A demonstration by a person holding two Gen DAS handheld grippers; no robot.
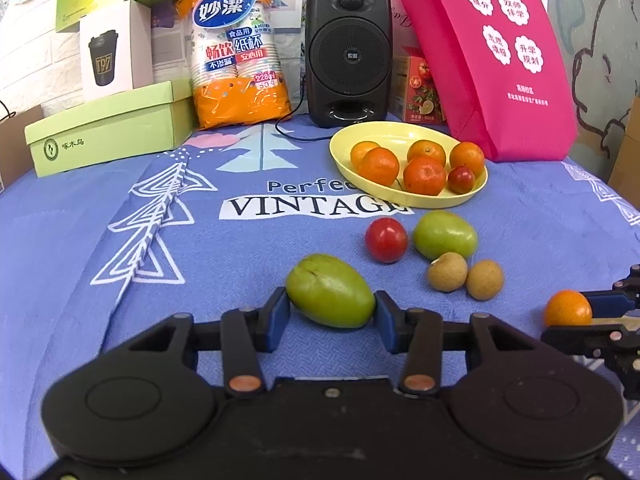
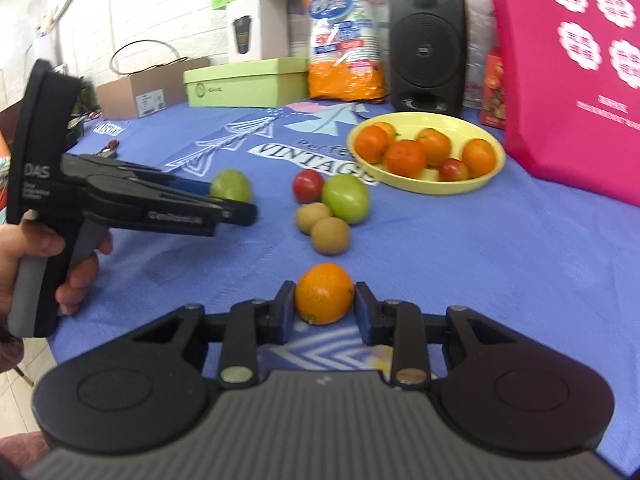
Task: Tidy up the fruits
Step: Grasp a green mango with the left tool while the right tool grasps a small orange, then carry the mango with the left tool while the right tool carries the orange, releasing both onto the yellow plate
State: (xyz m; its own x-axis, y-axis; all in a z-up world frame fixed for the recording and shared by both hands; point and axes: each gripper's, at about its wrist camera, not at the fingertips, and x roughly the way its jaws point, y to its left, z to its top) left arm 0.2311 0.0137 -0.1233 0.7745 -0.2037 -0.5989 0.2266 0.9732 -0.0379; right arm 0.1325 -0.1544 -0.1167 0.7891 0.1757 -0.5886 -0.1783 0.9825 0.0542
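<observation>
Blue cloth (image 1: 280, 240) printed with white trees and the word VINTAGE covers the counter, and everything rests on it. At the back right leans a large pink bag (image 1: 500, 60) with white flower-shaped labels, touching the rim of the dish. Beside it stands a black speaker (image 1: 347, 52), then an orange pack of paper cups (image 1: 236, 52), a white box showing a cup (image 1: 110, 56), and a flat green box (image 1: 108, 128) at the left.

In front of the speaker lies the yellow dish (image 1: 400, 198), holding five oranges (image 1: 424, 175) and one small red fruit (image 1: 461, 179).

On the cloth near the dish lies a loose cluster: a red tomato (image 1: 386, 239) just beside a green fruit (image 1: 445, 235), with two small brown longans (image 1: 464, 274) touching each other in front of them.

Closer in, the left tool (image 1: 332, 314) has its blue pads pressed on both ends of a green mango-shaped fruit (image 1: 331, 290), which sits on the cloth; the jaws stand part open around it. A hand (image 2: 48, 264) grips this tool's handle in the right wrist view.

Well to the right, the right tool (image 2: 325, 308) has its pads against both sides of a small orange (image 2: 325, 293), jaws nearly closed on it. Whether it rests on the cloth or is just off it I cannot tell.
</observation>
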